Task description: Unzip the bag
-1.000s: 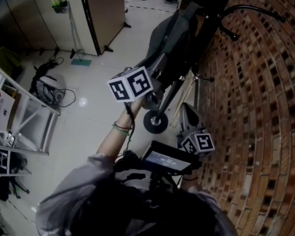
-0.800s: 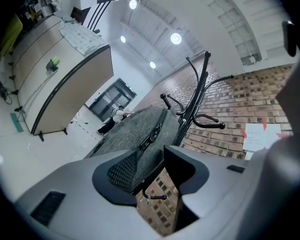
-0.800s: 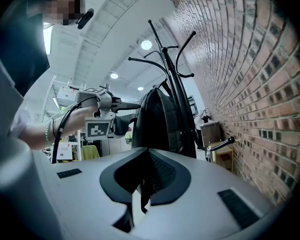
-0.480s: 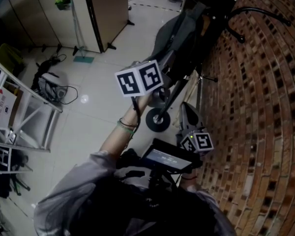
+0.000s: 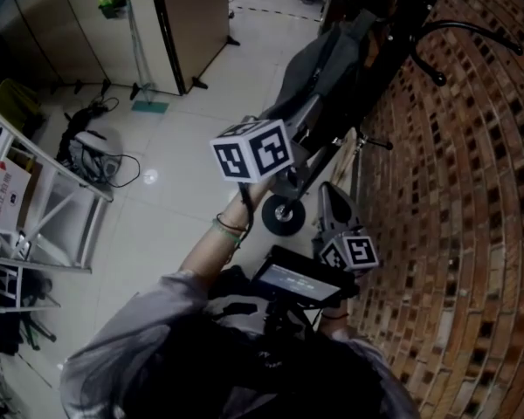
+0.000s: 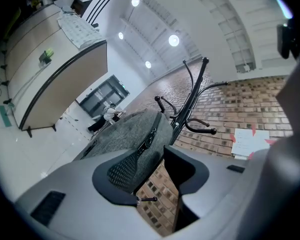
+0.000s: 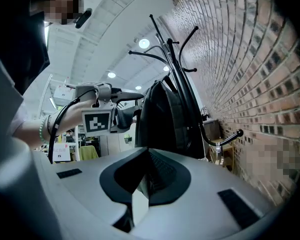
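Hanging on coat stand (image 6: pixel 192 91): grey bag (image 6: pixel 135 139), just ahead of left hand-held gripper (image 6: pixel 160 169), jaws apart, nothing between. Right hand-held gripper (image 7: pixel 137 194): jaws together, empty, bag ahead. Step judged: reach. Next: pinch zipper (image 6: pixel 149 136) pull.

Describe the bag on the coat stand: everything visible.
The bag is a grey woven-fabric backpack hanging upright from a black coat stand beside the brick wall. A dark zip with a metal pull runs down its front and appears closed. The left gripper sits close to its lower part, jaws apart; whether it touches the bag can't be told.
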The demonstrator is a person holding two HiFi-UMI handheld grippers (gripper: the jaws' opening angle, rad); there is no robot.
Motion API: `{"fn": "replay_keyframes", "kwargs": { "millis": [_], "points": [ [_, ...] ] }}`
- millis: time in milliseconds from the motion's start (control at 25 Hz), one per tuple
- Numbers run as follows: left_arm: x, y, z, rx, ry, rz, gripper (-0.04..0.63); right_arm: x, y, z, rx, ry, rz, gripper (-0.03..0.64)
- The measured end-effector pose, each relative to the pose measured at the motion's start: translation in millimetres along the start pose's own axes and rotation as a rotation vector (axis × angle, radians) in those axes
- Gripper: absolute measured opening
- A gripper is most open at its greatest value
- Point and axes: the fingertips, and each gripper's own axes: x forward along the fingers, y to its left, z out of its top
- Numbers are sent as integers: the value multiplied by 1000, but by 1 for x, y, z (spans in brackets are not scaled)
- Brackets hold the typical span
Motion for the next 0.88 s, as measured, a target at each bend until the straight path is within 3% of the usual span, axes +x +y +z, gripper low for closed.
{"fn": "replay_keyframes", "kwargs": {
  "millis": [240, 400, 560, 680, 880],
  "points": [
    [-6, -20, 10, 5, -76, -205, 124, 4, 3, -4, -4, 17, 0, -9],
    [2, -15, 6, 35, -39, -186, 124, 3, 3, -4, -5, 20, -12, -9],
    [2, -15, 5, 52, -52, -174, 124, -1, -4, -5, -8, 22, -33, -9],
    [4, -9, 4, 66, -62, -143, 45, -3, -9, -3, -12, 25, -49, -9],
    [1, -6, 1, 55, -62, -149, 28, -2, -11, 23, -50, -6, -42, -9]
  ]
}}
